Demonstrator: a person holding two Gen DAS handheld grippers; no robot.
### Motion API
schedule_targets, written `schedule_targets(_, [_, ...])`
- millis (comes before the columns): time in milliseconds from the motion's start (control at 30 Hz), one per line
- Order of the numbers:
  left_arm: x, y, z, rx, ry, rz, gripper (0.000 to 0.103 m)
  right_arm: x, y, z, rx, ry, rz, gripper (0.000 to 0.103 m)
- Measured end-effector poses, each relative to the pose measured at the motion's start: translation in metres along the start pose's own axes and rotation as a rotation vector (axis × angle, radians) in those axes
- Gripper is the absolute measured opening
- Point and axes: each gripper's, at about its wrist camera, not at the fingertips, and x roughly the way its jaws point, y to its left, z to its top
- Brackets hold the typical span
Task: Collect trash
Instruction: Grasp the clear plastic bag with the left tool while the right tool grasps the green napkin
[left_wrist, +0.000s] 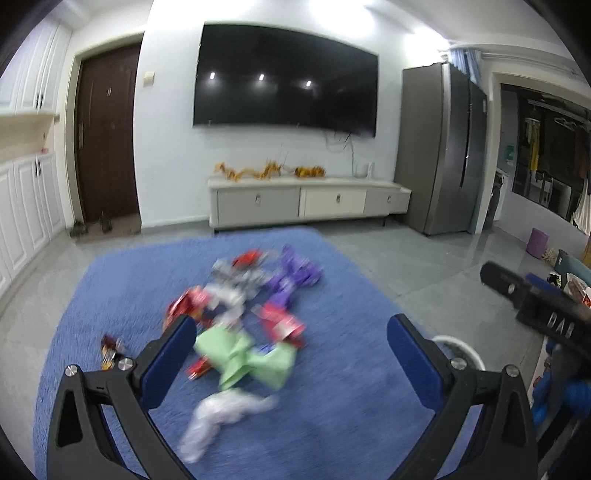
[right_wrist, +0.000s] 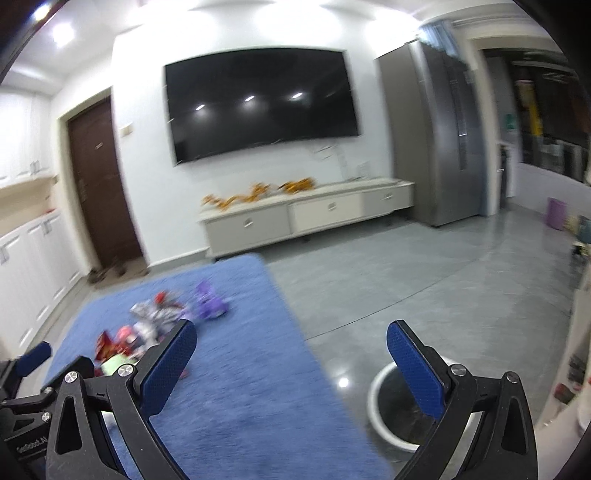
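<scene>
A heap of trash lies on a blue rug (left_wrist: 332, 387): a crumpled green paper (left_wrist: 251, 360), a white plastic wad (left_wrist: 218, 413), red wrappers (left_wrist: 282, 325), a purple wrapper (left_wrist: 291, 275) and a small dark wrapper (left_wrist: 110, 349). My left gripper (left_wrist: 291, 347) is open and empty above the near part of the heap. My right gripper (right_wrist: 291, 350) is open and empty over the rug's right edge (right_wrist: 295, 332). A white-rimmed bin (right_wrist: 384, 406) stands on the floor under its right finger. The heap (right_wrist: 162, 325) shows to its left. The view is blurred.
A low TV cabinet (left_wrist: 310, 199) stands against the far wall under a large TV (left_wrist: 288, 81). A grey fridge (left_wrist: 443, 147) stands at the right. A brown door (left_wrist: 107, 136) and white cupboards (left_wrist: 26, 206) are at the left. Grey tiled floor (right_wrist: 424, 280) surrounds the rug.
</scene>
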Motion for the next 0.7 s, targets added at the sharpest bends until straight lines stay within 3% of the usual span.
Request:
schedule_targets(200, [0.021,0.052,-0.037,-0.032,0.140,-0.021,0.094,0.048,0.047,-0.016,-0.093,0.140,0.148,0.087])
schedule_targets(367, [0.037,0.079,-0.060,-0.075,0.229,-0.033,0.078,0.082,0.082,-0.034,-0.129,0.254,0.315,0.068])
schedule_targets(600, [0.050,0.089,-0.065,-0.121,0.294,-0.125,0.066,0.115,0.118,-0.054,-0.124,0.385,0.546,0.067])
schedule_targets(700, [0.055,0.087,-0.068,-0.115,0.319,-0.150,0.051,0.121,0.130,-0.058,-0.118,0.413,0.595,0.067])
